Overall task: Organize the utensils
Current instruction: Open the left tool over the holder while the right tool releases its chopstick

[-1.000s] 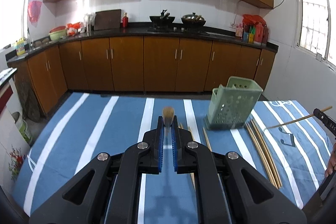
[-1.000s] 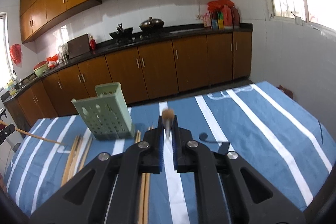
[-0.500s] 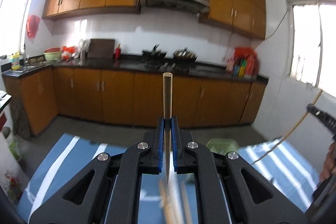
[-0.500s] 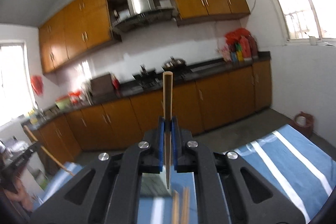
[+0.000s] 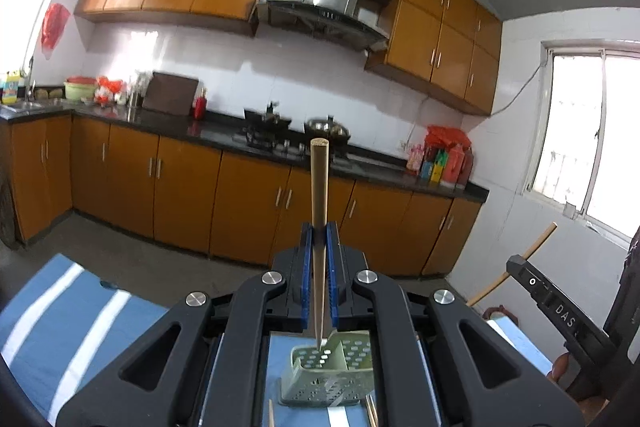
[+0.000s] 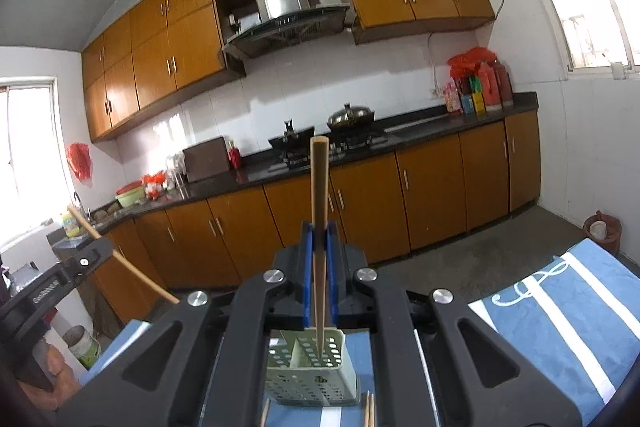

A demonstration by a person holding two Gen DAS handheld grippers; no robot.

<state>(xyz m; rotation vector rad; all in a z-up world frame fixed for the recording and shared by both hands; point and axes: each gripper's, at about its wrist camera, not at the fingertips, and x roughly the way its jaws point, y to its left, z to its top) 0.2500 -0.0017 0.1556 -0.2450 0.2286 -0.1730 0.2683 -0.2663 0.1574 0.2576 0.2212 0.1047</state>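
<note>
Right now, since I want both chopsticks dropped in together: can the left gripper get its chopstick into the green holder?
Probably yes: its chopstick tip hangs over the holder's open top, nothing between.

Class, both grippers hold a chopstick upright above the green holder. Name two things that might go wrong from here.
1. Both chopsticks, left and right, aim at one green holder; the grippers, left and right, may collide.
2. The holder looks light and stands free on the striped cloth; a tip catching its rim might tip it.

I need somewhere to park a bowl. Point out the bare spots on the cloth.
Free: striped tablecloth left of the green holder in the left view, and cloth right of it in the right view. Crowded: beside the holder's base, where loose chopsticks lie.
</note>
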